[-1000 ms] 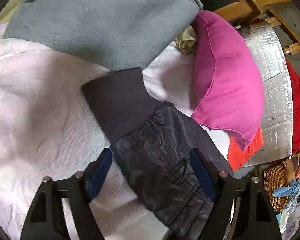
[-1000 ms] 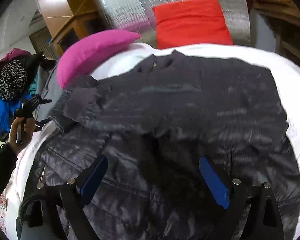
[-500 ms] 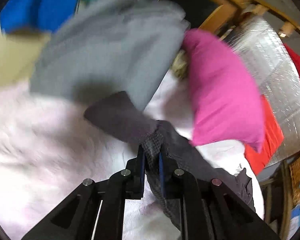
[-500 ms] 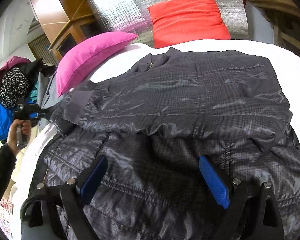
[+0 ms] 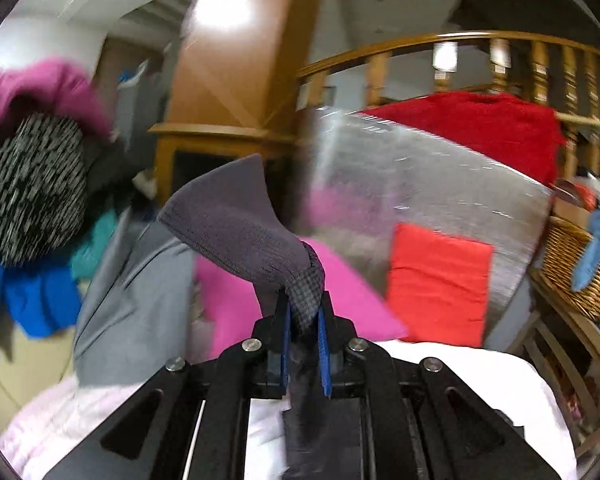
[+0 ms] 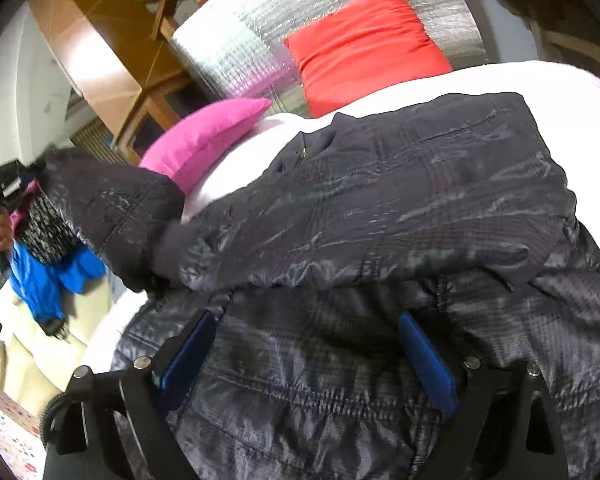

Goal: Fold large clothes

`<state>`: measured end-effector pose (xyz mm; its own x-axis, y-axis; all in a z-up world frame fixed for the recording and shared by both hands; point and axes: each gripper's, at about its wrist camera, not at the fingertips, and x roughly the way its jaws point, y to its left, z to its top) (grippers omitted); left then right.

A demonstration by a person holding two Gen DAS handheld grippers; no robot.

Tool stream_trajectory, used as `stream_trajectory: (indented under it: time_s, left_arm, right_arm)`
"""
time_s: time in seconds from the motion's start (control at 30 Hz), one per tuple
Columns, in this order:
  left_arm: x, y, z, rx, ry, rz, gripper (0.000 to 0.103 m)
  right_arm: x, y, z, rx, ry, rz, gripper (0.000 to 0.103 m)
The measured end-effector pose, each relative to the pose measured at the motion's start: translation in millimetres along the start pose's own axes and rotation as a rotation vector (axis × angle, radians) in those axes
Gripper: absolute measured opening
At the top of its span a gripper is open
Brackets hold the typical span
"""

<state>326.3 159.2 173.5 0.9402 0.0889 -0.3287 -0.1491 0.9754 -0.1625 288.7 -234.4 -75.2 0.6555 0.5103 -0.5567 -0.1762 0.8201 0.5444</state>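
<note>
A dark checked padded jacket [image 6: 400, 208] lies spread on the white bed cover [image 6: 540, 76]. Its left sleeve [image 6: 112, 208] is lifted off the bed at the left. My left gripper [image 5: 303, 312] is shut on that sleeve at the seam where the checked fabric meets the grey knitted cuff [image 5: 232, 220], and the cuff sticks up in front of the camera. My right gripper [image 6: 304, 356] is open, its blue pads [image 6: 428, 364] wide apart just above the jacket's lower body.
A pink pillow [image 6: 204, 136] and a red cushion [image 6: 364, 44] lean against a silver foil panel [image 6: 240, 48] at the head of the bed. A grey garment [image 5: 132, 292], blue and patterned clothes [image 5: 28, 184] pile at the left. A wicker basket [image 5: 580, 264] stands at the right.
My left gripper closed on the sleeve by the cuff and lifted it off the bed, tilting its view upward. My right gripper stayed open and moved closer over the jacket.
</note>
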Motion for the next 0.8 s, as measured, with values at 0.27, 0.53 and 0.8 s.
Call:
stream_trajectory:
  time_s: [0.27,0.53,0.8]
  left_arm:
    - [21.6,-129.2,-47.2,0.111,0.090,-0.130,0.012]
    - [78.2,-204.9,-159.8,0.151,0.295,-0.159,0.012]
    - [87.4,-254.5,-223.2,0.250,0.394,-0.230,0.017]
  right_arm:
    - [-18.0,-8.9,7.8,0.065,-0.058,0.044,0.094]
    - [-42.3,-33.7,20.8,0.188,-0.151,0.036,0.094]
    - [-56.3,-50.4,27.2,0.265,-0.207,0.023,0.094]
